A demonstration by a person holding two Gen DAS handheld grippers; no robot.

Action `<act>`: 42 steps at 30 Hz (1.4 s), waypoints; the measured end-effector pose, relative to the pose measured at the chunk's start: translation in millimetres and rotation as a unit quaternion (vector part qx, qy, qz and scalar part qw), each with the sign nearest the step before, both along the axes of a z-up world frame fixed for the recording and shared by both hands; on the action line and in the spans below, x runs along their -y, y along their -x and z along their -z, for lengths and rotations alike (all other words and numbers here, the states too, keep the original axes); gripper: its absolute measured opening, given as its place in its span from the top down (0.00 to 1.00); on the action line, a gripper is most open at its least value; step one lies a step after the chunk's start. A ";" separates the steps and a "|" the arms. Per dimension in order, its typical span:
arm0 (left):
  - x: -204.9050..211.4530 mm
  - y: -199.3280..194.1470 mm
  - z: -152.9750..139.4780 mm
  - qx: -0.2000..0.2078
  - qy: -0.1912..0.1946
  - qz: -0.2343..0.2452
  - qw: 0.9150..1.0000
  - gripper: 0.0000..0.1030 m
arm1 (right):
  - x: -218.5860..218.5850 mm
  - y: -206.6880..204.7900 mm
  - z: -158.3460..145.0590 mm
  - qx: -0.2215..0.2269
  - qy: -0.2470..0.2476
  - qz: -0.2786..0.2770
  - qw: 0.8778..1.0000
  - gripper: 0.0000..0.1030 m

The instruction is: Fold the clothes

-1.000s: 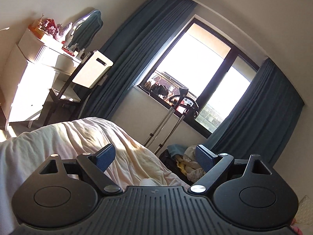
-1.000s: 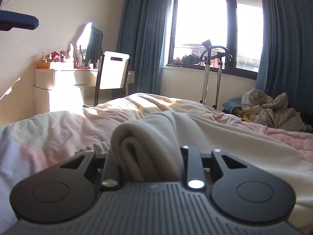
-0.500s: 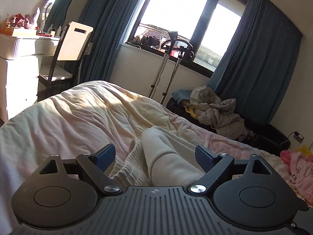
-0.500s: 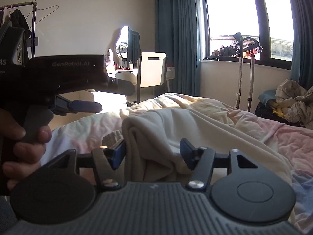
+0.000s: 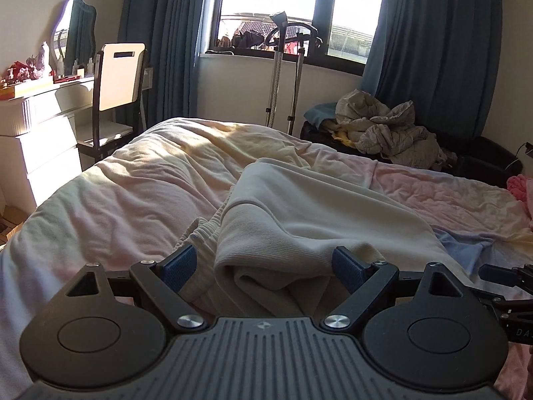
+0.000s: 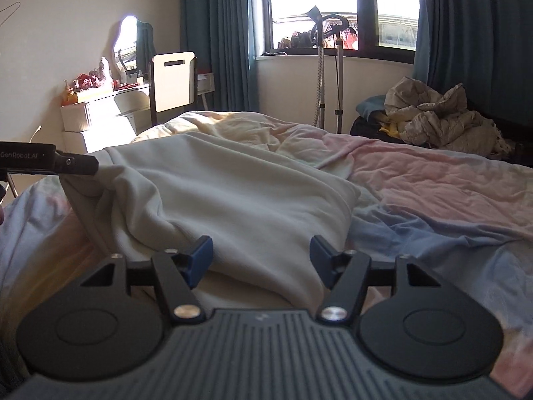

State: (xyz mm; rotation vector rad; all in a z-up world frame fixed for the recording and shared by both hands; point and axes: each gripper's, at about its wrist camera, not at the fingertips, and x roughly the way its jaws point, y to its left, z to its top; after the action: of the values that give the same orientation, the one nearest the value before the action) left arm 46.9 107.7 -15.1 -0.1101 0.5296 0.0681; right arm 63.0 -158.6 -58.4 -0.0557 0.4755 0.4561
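Note:
A cream sweat garment (image 5: 299, 220) lies folded on the bed (image 5: 140, 180), its elastic waistband (image 5: 203, 233) showing at the left. My left gripper (image 5: 263, 266) is open, with the thick near fold of the garment lying between its blue pads (image 5: 178, 266), which do not pinch it. In the right wrist view the same garment (image 6: 233, 193) spreads ahead. My right gripper (image 6: 261, 260) is open over its near edge, pads apart. The left gripper's tip (image 6: 76, 163) sits at the garment's far-left corner.
The bed has a crumpled pink, cream and blue cover (image 6: 433, 180). Beyond it stand a white chair (image 5: 121, 76), a dresser with a mirror (image 5: 43, 100), a garment steamer pole (image 5: 276, 66) and a heap of clothes (image 5: 389, 133). Something pink (image 5: 519, 186) lies at the right edge.
My right gripper opened and let go of the bunched cream garment, which now lies flatter. My left gripper swung down from facing the window to the garment's near fold.

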 end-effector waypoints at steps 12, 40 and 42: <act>16.0 -20.0 21.5 -0.045 -0.023 -0.016 0.999 0.31 | 4.5 -10.2 18.5 -0.024 -0.012 0.003 1.000 0.28; -14.1 -21.5 12.2 0.100 0.132 -0.098 0.981 0.78 | -17.5 3.7 -0.3 0.060 -0.046 -0.001 0.997 0.87; -17.4 -27.1 19.6 0.074 0.133 -0.112 0.982 0.78 | -23.1 -1.0 5.7 0.041 -0.036 -0.013 0.998 0.87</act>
State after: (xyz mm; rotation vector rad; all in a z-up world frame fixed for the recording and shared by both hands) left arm 74.0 125.1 -34.7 -0.4334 0.3734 0.2080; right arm 63.9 -135.5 -64.1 -0.0104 0.3785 0.4943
